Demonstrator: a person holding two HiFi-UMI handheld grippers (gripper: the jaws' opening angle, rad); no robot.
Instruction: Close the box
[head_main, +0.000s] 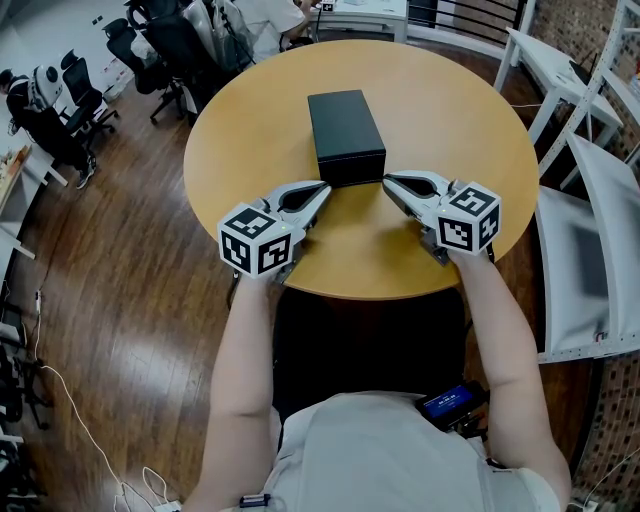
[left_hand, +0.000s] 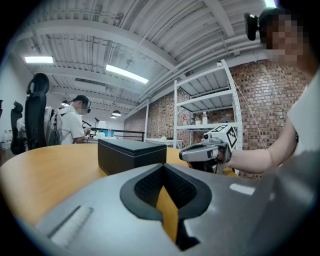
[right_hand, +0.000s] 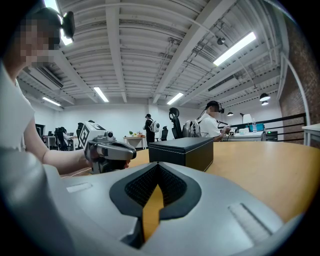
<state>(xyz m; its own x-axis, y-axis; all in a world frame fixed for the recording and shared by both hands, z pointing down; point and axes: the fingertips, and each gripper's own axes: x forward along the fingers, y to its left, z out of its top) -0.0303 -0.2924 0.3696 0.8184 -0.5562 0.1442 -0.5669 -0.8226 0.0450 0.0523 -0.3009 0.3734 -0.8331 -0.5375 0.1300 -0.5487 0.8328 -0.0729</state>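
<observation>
A black rectangular box (head_main: 345, 135) lies on the round wooden table (head_main: 450, 110) with its lid down flat. It also shows in the left gripper view as the box (left_hand: 131, 154) and in the right gripper view as the box (right_hand: 182, 150). My left gripper (head_main: 325, 187) rests just off the box's near left corner, jaws together and empty. At the near right corner my right gripper (head_main: 388, 181) sits the same way, shut with nothing in it. Each gripper faces the other across the box's front end. Neither touches the box.
Black office chairs (head_main: 165, 45) stand beyond the table at the far left. White shelving and a white table (head_main: 590, 200) crowd the right side. The table's near edge (head_main: 370, 295) is close to my body. A person (left_hand: 75, 125) sits in the background.
</observation>
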